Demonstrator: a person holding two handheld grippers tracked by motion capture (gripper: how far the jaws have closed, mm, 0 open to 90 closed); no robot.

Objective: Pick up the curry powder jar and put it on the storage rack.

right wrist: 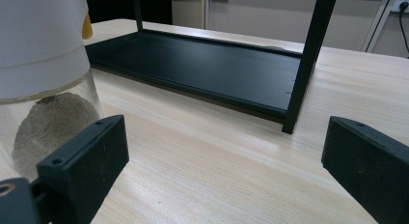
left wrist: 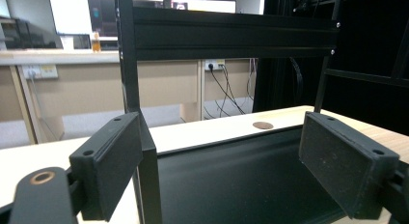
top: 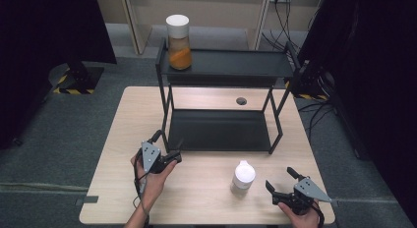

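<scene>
1. Left tongs (top: 166, 148) held in the left hand (top: 151, 176) over the wooden worktop (top: 206, 198), near the front left leg of the black rack (top: 226, 66); jaws standing wide apart, nothing between them.
2. Seen along the left tongs (left wrist: 222, 161): one jaw just beside the upright post of the rack (left wrist: 231, 35), the other over the lower shelf (left wrist: 231, 185); no pad pressing on anything.
3. Right tongs (top: 281, 180) held in the right hand (top: 302, 215) near the front right corner of the worktop; jaws also wide apart and empty.
4. White-capped jar (top: 243, 176) standing upright on the worktop, in front of the rack, between the two tongs but nearer to the right ones; not touched by either.
5. Seen along the right tongs (right wrist: 226, 171): white-capped jar (right wrist: 43, 64) just beside the left jaw, with a greyish mass behind the glass; lower shelf (right wrist: 202, 69) and one rack leg farther back.
6. Second jar (top: 178, 41) with white lid and orange contents upright at the left end of the top shelf, well apart from both tongs.
</scene>
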